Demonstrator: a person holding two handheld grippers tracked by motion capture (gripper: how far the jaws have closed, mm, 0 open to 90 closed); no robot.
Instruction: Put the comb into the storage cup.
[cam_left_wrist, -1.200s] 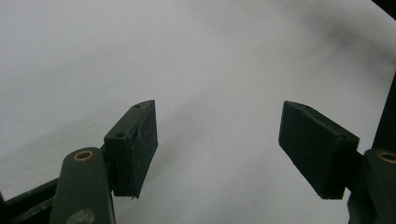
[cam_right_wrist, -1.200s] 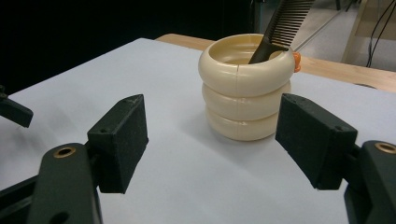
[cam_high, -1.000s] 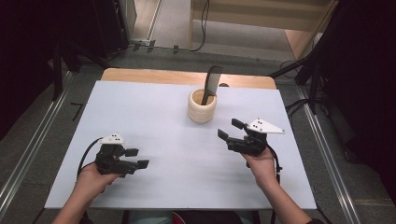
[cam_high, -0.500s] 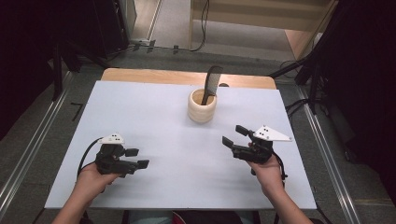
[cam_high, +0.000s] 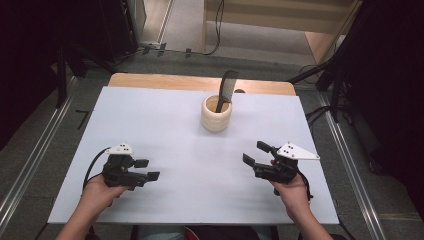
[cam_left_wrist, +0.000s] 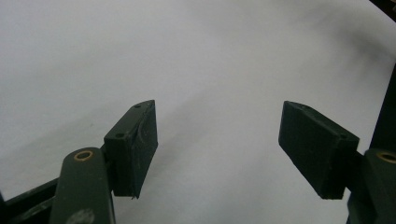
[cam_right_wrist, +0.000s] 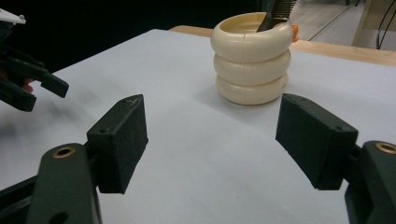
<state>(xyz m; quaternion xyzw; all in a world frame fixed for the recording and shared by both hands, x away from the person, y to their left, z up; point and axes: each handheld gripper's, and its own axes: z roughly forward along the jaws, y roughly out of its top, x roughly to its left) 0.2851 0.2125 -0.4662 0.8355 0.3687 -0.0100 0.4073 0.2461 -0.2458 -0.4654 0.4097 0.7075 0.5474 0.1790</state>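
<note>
While both hands rest low near the person's edge of the table (cam_high: 165, 120), the cup (cam_high: 216, 114) stands alone toward the far side, a little right of the middle. It is cream, built of three stacked rings, and a dark comb (cam_high: 227, 90) stands in it, leaning to the right with its top well above the rim. In the right gripper view the cup (cam_right_wrist: 251, 58) sits ahead and slightly right of centre, and the comb (cam_right_wrist: 276, 10) rises out of its mouth.

The right gripper (cam_high: 256, 153) is held over the table's right part, near the front edge, pointing left and away toward the cup but well apart from it. Its jaws are spread wide with nothing between them; bare white surface shows in the gap. A grey three-cornered plate sits on top of it.

The left gripper (cam_high: 147, 170) is held over the left part of the table, pointing right. Its jaws also stand wide apart and empty, with plain white surface beyond them in the left gripper view. A black cable loops from its back toward the person's wrist. The left gripper (cam_right_wrist: 28, 86) also appears at the left edge of the right gripper view, far from the cup.
</note>
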